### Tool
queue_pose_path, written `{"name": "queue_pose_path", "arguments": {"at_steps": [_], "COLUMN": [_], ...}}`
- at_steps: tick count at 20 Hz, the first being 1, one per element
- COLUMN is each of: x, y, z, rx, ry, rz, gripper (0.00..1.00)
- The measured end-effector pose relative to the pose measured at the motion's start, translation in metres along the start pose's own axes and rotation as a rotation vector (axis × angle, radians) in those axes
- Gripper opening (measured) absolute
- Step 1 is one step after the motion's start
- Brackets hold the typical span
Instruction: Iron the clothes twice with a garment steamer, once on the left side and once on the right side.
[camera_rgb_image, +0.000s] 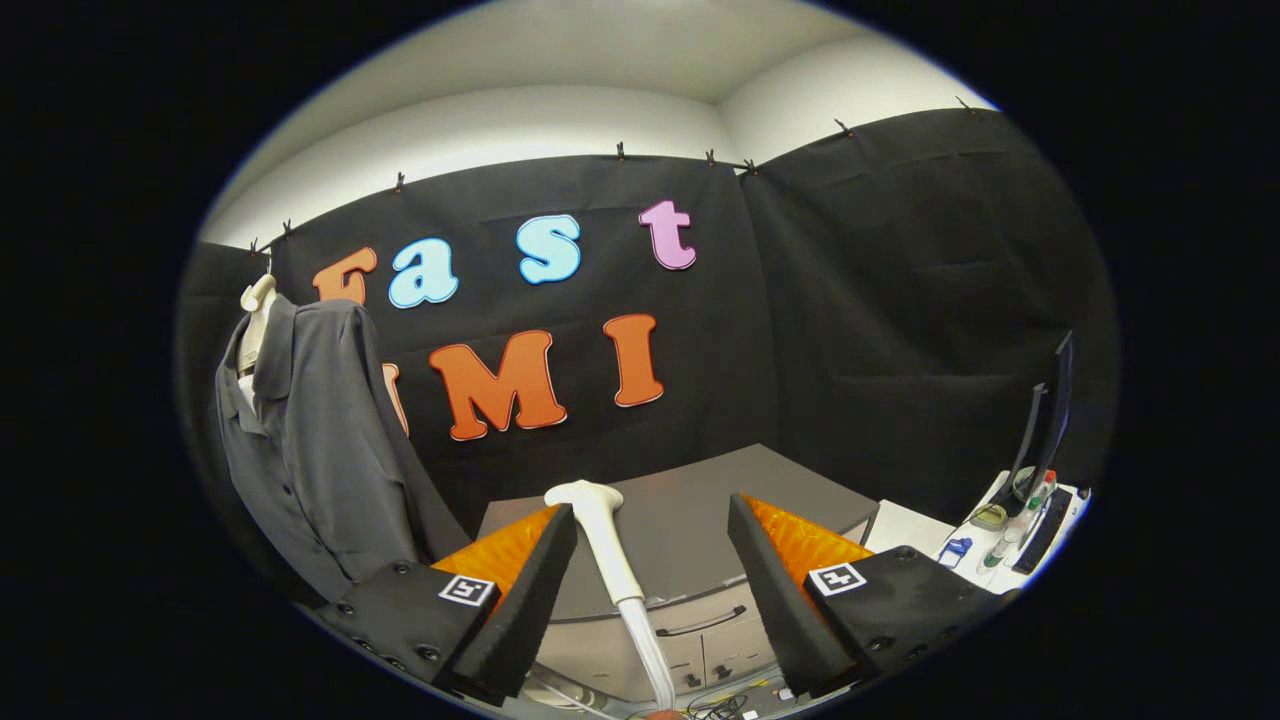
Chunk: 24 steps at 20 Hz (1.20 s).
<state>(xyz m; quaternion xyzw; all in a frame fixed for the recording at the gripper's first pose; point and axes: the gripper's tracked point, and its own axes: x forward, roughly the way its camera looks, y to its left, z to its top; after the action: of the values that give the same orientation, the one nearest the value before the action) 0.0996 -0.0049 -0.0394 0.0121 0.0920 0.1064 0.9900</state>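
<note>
A dark grey shirt (320, 440) hangs on a pale hanger (257, 296) against the booth wall, off to the left beyond the left finger. A white garment steamer head (598, 530) on its hose (648, 650) stands upright between my fingers, close to the left finger (530, 600) and apart from the right one (775, 590). My gripper (650, 545) is open, with a wide gap around the steamer.
A grey cabinet (690, 520) with drawers and handles stands just ahead of the fingers. To the right, a white table (1010, 540) carries a monitor (1045, 420), bottles and small items. Cables lie on the floor below.
</note>
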Motion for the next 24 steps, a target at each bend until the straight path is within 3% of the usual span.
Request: {"name": "queue_pose_path", "arguments": {"at_steps": [17, 24], "x": [0.111, 0.153], "y": [0.032, 0.031], "z": [-0.11, -0.147], "rx": [-0.052, -0.059], "ry": [0.266, 0.357], "rz": [0.096, 0.094], "gripper": [0.98, 0.95]}}
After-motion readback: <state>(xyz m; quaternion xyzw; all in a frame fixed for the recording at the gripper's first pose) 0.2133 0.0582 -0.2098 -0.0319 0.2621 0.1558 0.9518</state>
